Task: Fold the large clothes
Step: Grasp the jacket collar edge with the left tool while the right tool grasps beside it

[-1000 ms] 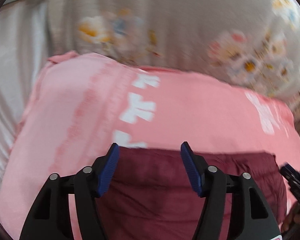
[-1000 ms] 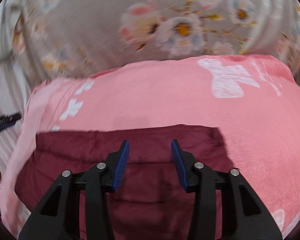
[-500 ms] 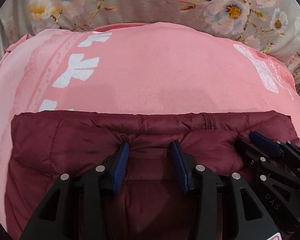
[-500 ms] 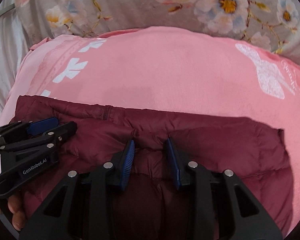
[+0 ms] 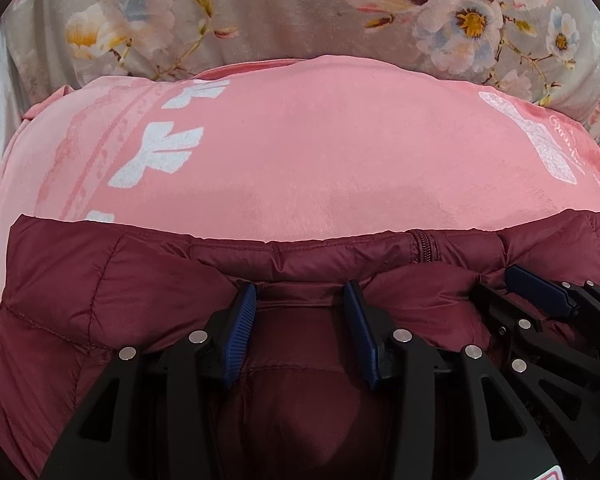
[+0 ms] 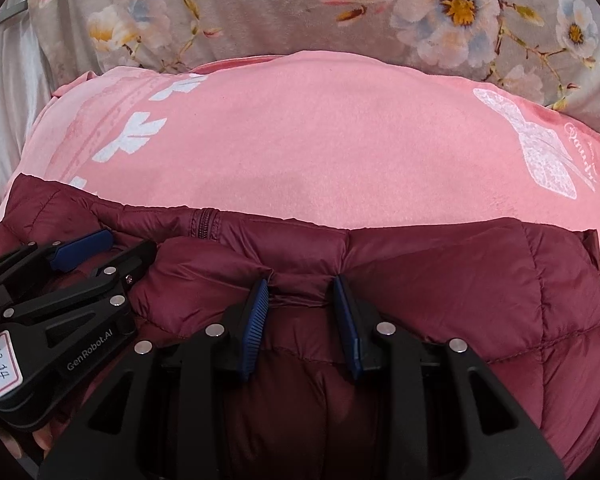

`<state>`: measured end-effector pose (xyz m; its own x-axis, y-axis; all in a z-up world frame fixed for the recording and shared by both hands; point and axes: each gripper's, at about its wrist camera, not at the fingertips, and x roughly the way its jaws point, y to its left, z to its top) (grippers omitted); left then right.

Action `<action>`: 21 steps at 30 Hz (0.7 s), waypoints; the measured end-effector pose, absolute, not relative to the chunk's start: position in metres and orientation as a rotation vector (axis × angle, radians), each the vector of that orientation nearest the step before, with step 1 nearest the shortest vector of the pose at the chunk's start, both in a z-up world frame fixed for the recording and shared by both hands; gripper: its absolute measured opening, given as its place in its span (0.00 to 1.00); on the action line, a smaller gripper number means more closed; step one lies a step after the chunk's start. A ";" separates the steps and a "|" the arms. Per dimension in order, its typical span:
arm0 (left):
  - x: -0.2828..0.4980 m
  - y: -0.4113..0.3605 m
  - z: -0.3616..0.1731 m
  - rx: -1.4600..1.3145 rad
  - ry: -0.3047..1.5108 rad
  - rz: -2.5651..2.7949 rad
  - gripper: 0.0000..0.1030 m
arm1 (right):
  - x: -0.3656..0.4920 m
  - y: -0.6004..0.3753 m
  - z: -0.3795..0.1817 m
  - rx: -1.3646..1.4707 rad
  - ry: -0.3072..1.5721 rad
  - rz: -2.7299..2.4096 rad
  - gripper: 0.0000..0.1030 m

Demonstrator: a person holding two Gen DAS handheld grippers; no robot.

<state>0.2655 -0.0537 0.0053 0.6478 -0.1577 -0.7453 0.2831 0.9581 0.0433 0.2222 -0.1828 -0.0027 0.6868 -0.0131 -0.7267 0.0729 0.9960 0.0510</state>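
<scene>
Left wrist view: a maroon quilted puffer jacket point(image 5: 112, 296) lies along the near edge of a pink blanket point(image 5: 332, 152), which is spread over a grey floral bedcover point(image 5: 292, 12). The jacket is shiny, stitched into puffy panels, and doubled over so that a folded layer sits on top of a flatter one; its far hem runs nearly straight across the blanket, with a short run of zipper point(image 5: 422, 246) showing at that hem toward the right. The blanket carries white leaf-like prints near its left edge and a white bow print near its right edge.

The left gripper point(image 5: 300, 294) has its blue pads partway apart, pinching a bunched ridge of the jacket's upper layer between them; the fabric puckers at both pads. The right gripper point(image 5: 536, 292) reaches in at the right edge of this view, resting on the jacket close beside the left one.

Right wrist view: the right gripper point(image 6: 300, 286) likewise stands partly closed, its pads pressing a gathered fold of the jacket point(image 6: 460, 280), with creases radiating from each pad. The left gripper point(image 6: 96, 252) lies just to its left on the same garment, the zipper point(image 6: 204, 226) between and beyond them.
</scene>
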 end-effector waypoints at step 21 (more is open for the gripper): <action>0.299 0.092 0.040 -0.080 0.899 -0.040 0.58 | 0.174 -0.322 0.007 0.342 0.783 -0.289 0.33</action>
<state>0.2989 0.0916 0.0403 0.6219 -0.0688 -0.7801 0.0016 0.9962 -0.0867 0.1739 -0.3221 0.0073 0.6747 -0.1268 -0.7271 0.3768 0.9063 0.1916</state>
